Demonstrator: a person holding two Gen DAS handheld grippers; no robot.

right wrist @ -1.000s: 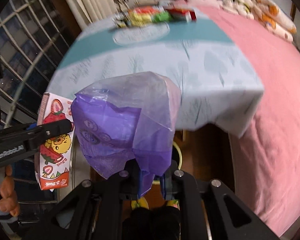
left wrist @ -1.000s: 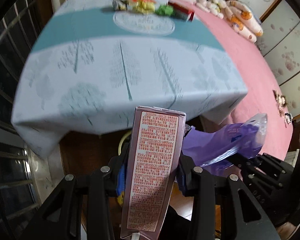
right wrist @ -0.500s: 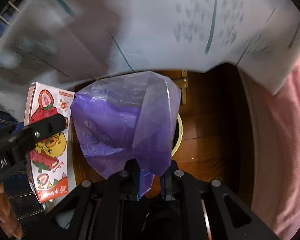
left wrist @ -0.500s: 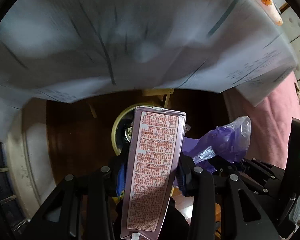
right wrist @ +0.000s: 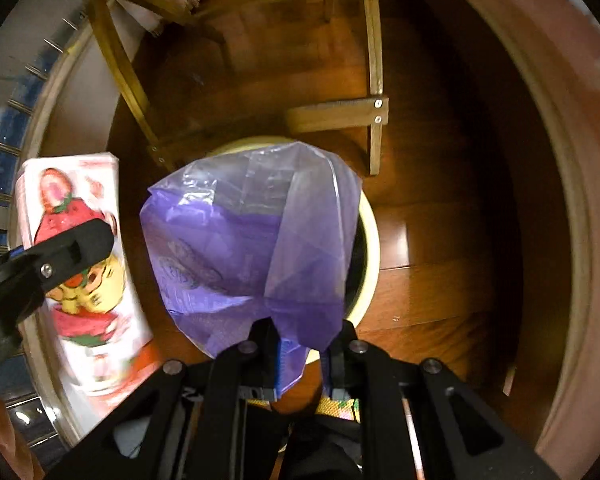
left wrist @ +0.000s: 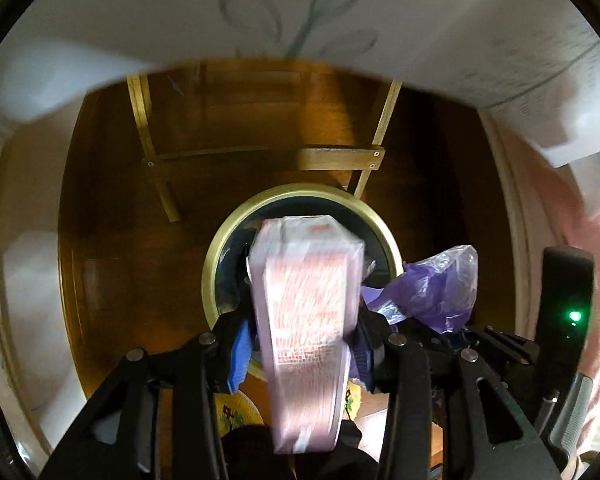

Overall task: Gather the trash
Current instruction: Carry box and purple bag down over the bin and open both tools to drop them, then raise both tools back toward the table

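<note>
At the bottom centre of the left wrist view, the left gripper [left wrist: 300,344] is clenched on a pink drink carton [left wrist: 306,320], which stands up between the fingers and covers much of the view ahead. The carton is blurred, so the grasp may be shifting; if it slips sideways it could fall on the floor instead of in the bin. In the lower centre of the right wrist view, the right gripper [right wrist: 300,344] grasps a crumpled purple plastic bag [right wrist: 252,256], which billows upward and hides most of what lies beyond. Light film like this may cling to the pads or drift off course. Further off, mid-frame, the round yellow-rimmed trash bin [left wrist: 216,256] sits on the wooden floor [right wrist: 440,200], open. Beyond it stand table legs [left wrist: 384,116] under the tablecloth [left wrist: 300,12].
</note>
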